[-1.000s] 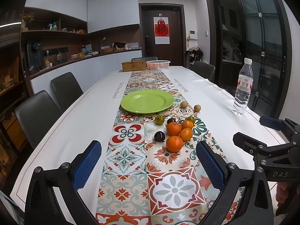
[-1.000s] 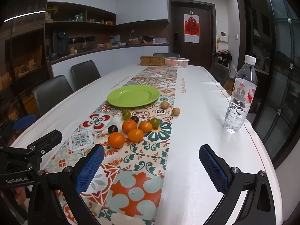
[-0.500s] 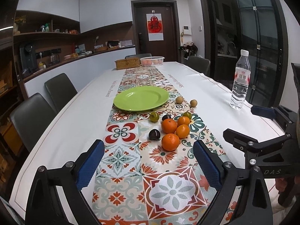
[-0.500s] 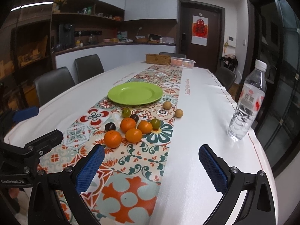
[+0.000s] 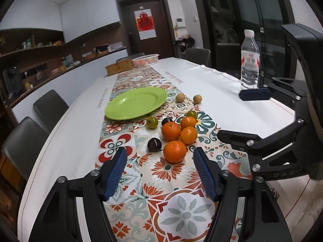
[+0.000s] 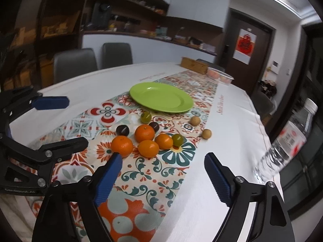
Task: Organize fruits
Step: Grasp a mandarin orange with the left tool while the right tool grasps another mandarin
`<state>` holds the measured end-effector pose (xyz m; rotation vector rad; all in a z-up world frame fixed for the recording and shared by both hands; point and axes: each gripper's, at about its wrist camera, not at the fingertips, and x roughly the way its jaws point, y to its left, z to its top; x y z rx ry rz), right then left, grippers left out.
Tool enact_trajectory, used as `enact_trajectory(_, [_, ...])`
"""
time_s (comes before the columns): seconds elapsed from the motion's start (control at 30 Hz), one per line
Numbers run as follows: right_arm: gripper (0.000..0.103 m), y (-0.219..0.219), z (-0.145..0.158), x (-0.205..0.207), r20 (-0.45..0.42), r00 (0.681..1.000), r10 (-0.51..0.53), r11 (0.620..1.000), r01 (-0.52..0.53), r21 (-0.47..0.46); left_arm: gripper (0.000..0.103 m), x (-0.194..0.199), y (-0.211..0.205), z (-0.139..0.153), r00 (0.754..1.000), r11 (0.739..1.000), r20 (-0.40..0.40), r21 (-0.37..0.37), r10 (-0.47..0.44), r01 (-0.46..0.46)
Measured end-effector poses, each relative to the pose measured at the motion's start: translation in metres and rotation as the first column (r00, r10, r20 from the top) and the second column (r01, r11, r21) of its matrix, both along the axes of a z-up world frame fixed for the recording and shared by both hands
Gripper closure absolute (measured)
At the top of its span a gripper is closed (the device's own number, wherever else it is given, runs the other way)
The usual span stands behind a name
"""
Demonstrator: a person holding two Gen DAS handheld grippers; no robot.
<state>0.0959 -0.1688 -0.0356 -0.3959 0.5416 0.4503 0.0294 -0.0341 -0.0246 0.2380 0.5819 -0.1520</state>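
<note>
Left wrist view: the left tool [image 5: 159,158] tilts down over the patterned runner on the white-clothed bench [image 5: 212,84], its blue pads closing with nothing between them. The nearest round orange mandarin [image 5: 174,151] lies just ahead; more mandarins, dark plums and green fruits cluster before the bare lime-green round plate [image 5: 136,102].

Right wrist view: the right tool [image 6: 162,161] is half-wide and closing, empty, the clear plastic water bottle [image 6: 286,143] beside it.
</note>
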Motion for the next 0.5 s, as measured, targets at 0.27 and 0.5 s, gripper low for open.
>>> enact_trajectory(0.27, [0.037,0.011,-0.016,0.022,-0.048,0.995,0.087,0.994,-0.09,-0.065,0.045,0.027,0.0,-0.012,0.997,0.999,-0.06,0.002,-0.049,0.05])
enact_trajectory(0.5, [0.049,0.022,-0.034,0.04,-0.102,0.984,0.148,0.982,-0.158,-0.104,0.053,0.047,-0.001,-0.027,0.986,0.995,-0.139,-0.007,-0.097,0.097])
